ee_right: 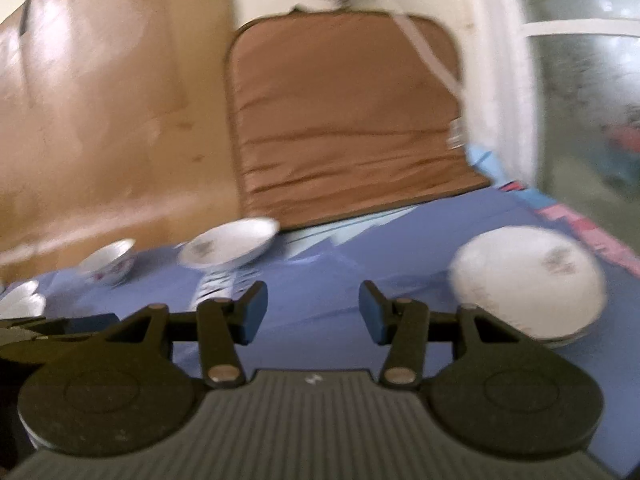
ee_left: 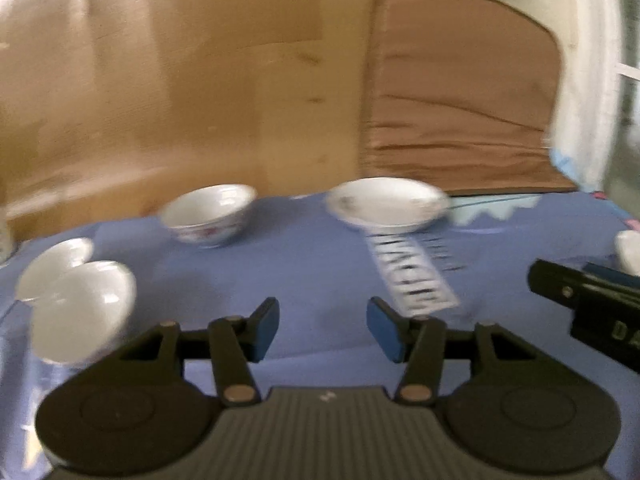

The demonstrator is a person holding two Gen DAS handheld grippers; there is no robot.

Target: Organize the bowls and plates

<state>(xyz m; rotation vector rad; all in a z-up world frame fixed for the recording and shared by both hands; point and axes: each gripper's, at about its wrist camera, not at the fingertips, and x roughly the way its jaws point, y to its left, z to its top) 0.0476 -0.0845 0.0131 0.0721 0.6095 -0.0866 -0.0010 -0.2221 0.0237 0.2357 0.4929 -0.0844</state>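
Hovering empty: left gripper [ee_left: 323,330] and right gripper [ee_right: 313,312] both part-open, nothing between the jaws. Choose the plate stack [ee_right: 527,280] at right of frame; approach its rim level.

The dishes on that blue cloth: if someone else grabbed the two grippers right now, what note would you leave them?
Left gripper: open, nothing between the fingers.
Right gripper: open, empty as well.
Dishes, all on the blue cloth: a patterned bowl and a shallow dish stand at the back; two small white bowls sit side by side at the left, touching or overlapping; a stack of plates is at the right.
Done: the plates look stacked already, though the pictures are blurred.
Left: the patterned bowl, shallow dish and small bowls still stand scattered and need gathering.
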